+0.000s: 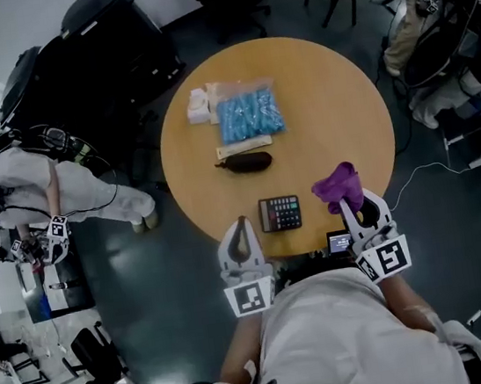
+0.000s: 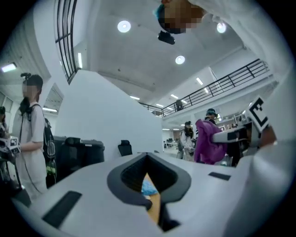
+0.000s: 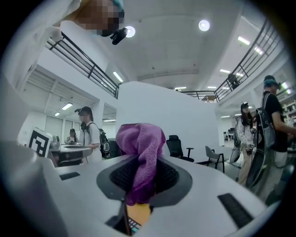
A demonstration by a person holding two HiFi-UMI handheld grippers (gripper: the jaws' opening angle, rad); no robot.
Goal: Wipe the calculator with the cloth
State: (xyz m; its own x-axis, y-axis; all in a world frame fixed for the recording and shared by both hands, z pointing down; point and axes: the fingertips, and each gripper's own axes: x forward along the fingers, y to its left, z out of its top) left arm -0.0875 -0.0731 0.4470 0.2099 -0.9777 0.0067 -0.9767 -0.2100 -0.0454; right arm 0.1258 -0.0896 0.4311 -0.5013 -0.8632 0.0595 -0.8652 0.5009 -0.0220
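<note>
A black calculator (image 1: 280,213) lies near the front edge of the round wooden table (image 1: 334,102). My right gripper (image 1: 349,203) is raised just right of it and is shut on a purple cloth (image 1: 338,184) that bunches up above the jaws. In the right gripper view the cloth (image 3: 140,157) hangs pinched between the jaws, with a corner of the calculator (image 3: 133,225) showing below. My left gripper (image 1: 242,224) is lifted just left of the calculator, shut and empty. In the left gripper view its jaws (image 2: 148,187) meet with nothing between them, and the cloth (image 2: 208,141) shows off to the right.
Farther back on the table lie a dark oblong pouch (image 1: 245,163), a clear bag of blue items (image 1: 248,114) and a white bundle (image 1: 199,106). A small screen device (image 1: 339,240) sits at the front edge. Black cases (image 1: 90,66), chairs and people surround the table.
</note>
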